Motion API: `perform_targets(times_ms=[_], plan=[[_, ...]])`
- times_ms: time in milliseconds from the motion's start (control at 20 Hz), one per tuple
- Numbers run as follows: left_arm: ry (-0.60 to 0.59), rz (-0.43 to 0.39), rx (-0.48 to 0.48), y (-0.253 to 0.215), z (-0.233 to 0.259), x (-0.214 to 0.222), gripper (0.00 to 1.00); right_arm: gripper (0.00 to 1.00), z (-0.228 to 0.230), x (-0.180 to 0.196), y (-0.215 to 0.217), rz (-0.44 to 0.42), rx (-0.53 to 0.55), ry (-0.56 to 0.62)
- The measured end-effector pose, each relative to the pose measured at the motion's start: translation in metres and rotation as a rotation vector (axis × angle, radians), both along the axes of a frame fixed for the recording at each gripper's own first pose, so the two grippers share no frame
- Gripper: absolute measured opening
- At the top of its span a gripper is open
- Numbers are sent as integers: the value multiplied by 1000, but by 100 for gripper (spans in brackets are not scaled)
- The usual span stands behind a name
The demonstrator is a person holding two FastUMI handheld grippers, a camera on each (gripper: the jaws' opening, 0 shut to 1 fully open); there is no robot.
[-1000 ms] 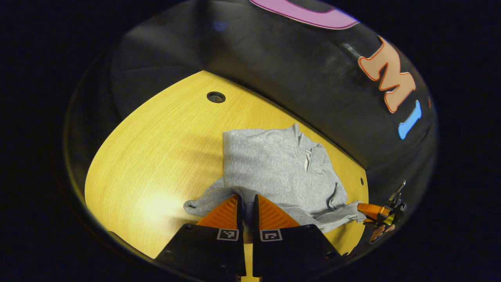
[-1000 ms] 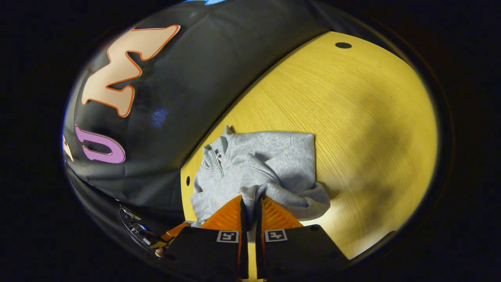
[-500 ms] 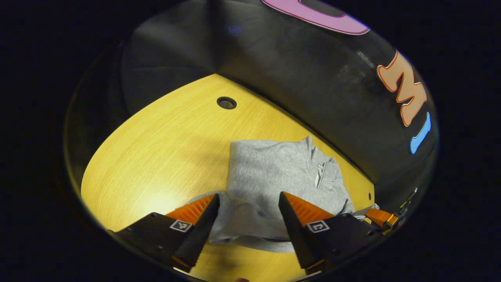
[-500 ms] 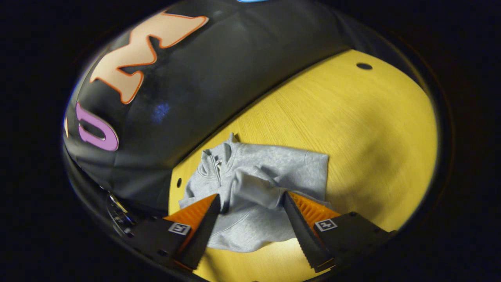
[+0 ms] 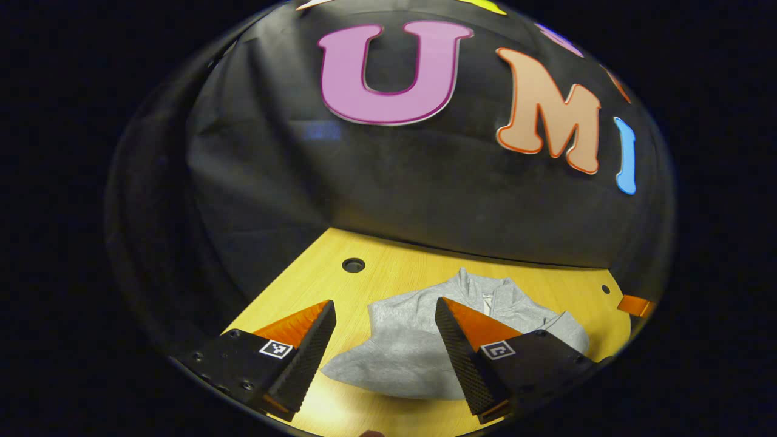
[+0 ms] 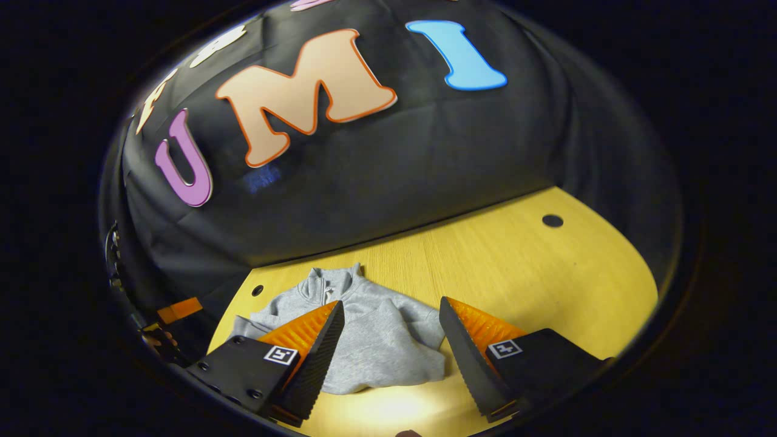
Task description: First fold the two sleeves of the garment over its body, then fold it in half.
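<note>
With the grey zip-neck pullover (image 5: pixel 425 358) lying folded at lower centre on the yellow table (image 6: pixel 516 267), both the left gripper (image 5: pixel 383 331) and right gripper (image 6: pixel 391 331) gape empty above it, so I'd only smooth any rumpled edge.

Yellow wood-grain bench (image 5: pixel 388 276), straight grain running along its top, with a round dark cable hole (image 5: pixel 353 264) near its back left corner and a second such hole (image 6: pixel 552 220) near the back right. Right behind the bench, black cloth wall (image 5: pixel 425 188), creased and hanging in soft folds. Dim all round the bench, with a bright patch of light (image 6: pixel 388 408) on its near edge.
</note>
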State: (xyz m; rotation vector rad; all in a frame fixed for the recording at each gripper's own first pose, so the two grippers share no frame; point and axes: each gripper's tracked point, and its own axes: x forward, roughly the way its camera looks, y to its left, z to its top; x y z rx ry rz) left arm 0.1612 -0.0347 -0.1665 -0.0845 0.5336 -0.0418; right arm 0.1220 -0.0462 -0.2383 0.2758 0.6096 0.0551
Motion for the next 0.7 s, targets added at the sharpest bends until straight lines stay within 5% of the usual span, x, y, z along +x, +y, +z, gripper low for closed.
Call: perform_targets(times_ms=[400, 700], plan=[[-201, 3, 124, -8, 65, -66, 95, 98, 94, -68, -7, 57, -211, -309], [-263, -49, 178, 14, 89, -107, 95, 98, 131, -132, 7, 8, -229, -367]])
